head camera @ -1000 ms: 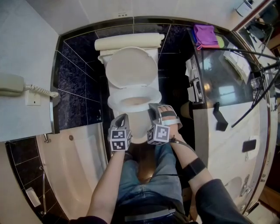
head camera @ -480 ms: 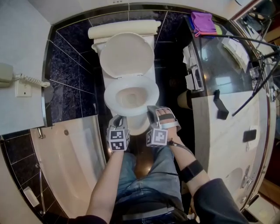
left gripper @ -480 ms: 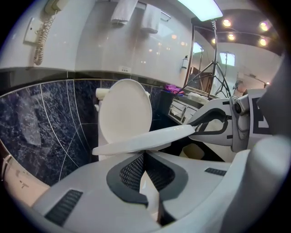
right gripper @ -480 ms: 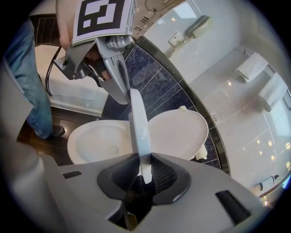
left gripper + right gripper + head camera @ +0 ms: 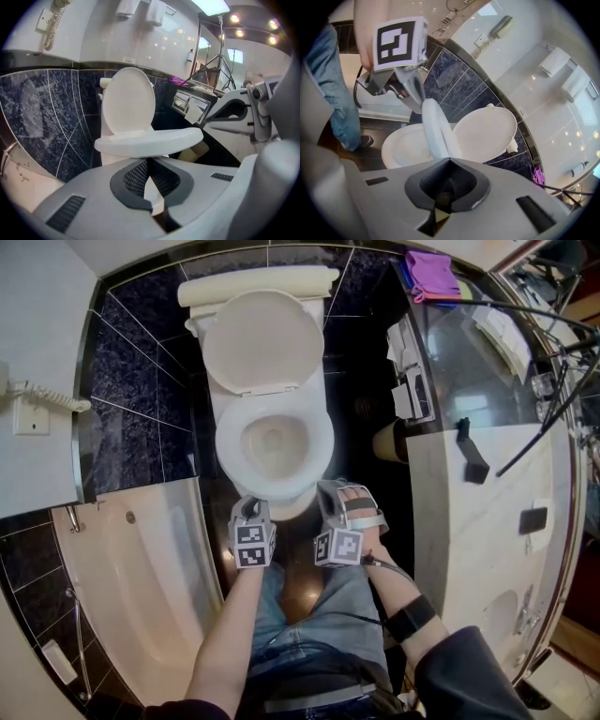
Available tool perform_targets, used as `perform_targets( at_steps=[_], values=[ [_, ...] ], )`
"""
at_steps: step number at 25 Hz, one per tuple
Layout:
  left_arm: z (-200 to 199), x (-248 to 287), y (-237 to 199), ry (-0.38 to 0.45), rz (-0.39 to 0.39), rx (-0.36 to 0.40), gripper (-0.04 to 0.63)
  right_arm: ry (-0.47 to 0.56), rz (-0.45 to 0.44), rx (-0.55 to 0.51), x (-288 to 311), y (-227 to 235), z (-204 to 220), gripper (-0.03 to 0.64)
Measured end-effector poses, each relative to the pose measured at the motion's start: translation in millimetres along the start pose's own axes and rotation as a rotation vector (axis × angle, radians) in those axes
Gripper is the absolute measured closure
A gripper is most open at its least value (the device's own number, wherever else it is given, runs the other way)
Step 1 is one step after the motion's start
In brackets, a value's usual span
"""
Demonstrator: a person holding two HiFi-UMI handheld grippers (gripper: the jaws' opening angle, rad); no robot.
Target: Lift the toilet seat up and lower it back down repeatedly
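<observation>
The white toilet has its lid [image 5: 262, 343] upright against the tank. Its seat [image 5: 230, 442] is part-way up: both gripper views catch it edge-on, a slab [image 5: 150, 141] before the lid [image 5: 129, 101], and a slab [image 5: 435, 129] between the bowl [image 5: 405, 145] and the lid [image 5: 485, 136]. My left gripper [image 5: 251, 510] [image 5: 148, 160] is shut, its tips at the seat's front edge. My right gripper [image 5: 328, 491] [image 5: 449, 160] has just been closing. It now looks shut, its tips at that same edge and nothing between the pads.
A bathtub [image 5: 141, 587] lies to the left, with a wall phone [image 5: 33, 404] above it. Paper holders [image 5: 412, 395], a paper roll [image 5: 389, 442] and a counter [image 5: 469, 521] crowd the right. A purple cloth [image 5: 431, 287] lies at the back. The person's legs stand just behind the grippers.
Both grippers have come down and back toward the person at the seat's front edge. From above the seat ring looks longer, so it lies lower. The right jaws have drawn together.
</observation>
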State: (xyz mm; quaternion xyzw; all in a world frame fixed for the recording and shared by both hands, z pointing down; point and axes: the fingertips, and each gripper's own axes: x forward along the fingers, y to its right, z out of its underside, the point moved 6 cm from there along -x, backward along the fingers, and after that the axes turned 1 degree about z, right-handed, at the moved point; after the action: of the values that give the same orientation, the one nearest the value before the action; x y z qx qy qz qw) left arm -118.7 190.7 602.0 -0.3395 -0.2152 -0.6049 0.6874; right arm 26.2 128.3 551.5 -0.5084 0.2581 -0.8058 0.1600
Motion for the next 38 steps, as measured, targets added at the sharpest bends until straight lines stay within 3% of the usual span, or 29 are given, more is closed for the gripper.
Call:
perform_targets(
  at_steps=[4, 11, 20, 22, 32, 38],
  values=[
    [38.8, 9.4, 3.7, -0.036, -0.011, -0.016, 0.600, -0.016, 0.041, 0.112, 15.5, 5.2, 13.6, 0.600],
    [117.0, 38.3, 5.6, -0.097, -0.024, 0.046, 0.600, -0.018, 0.049, 0.237, 78.9, 0.7, 35.2, 0.600],
    [214.7, 84.8, -4.1, -0.238, -0.054, 0.012, 0.601, -0.034, 0.019, 0.263, 141.2, -28.4, 58.7, 0.600],
    [226.8, 88.0, -7.0, -0.238, -0.056, 0.001, 0.601, -0.037, 0.012, 0.264, 148.8, -36.2, 62.3, 0.600],
    [188.5, 98.6, -11.9, -0.201, -0.062, -0.014, 0.600, -0.052, -0.013, 0.289, 156.9, -38.2, 62.4, 0.600],
    [102.9, 53.6, -25.6, -0.095, -0.075, 0.015, 0.600, -0.032, 0.004, 0.351, 114.7, 3.3, 28.5, 0.600]
  ],
)
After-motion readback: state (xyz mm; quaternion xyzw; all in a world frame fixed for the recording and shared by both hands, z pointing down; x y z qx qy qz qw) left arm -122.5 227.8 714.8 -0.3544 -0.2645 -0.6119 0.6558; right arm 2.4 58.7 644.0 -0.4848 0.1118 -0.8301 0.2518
